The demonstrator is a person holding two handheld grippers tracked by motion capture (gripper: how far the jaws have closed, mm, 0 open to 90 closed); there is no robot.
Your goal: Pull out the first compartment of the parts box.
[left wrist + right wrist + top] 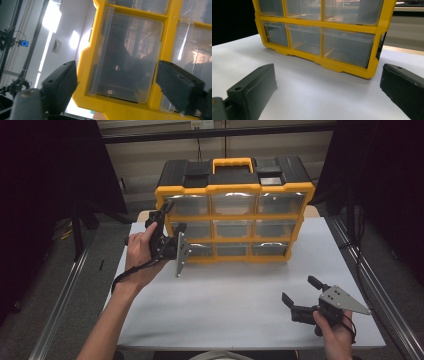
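A yellow and black drawer cabinet (235,216) with clear plastic drawers stands at the back middle of the white table (225,295). My left gripper (173,218) is raised at the cabinet's left edge, open and holding nothing. In the left gripper view, the left gripper (117,75) has one jaw outside the yellow frame (86,62) and the other in front of a divider, a clear drawer (125,55) showing between them. My right gripper (299,289) is low at the table's front right, open and empty. In its own view the right gripper (329,77) faces the cabinet's bottom drawers (347,46).
The cabinet has a yellow carry handle (232,165) on its black top. Bare white table surface (312,82) lies between the right gripper and the cabinet. Metal rails (65,290) run along both sides of the table, with dark floor beyond.
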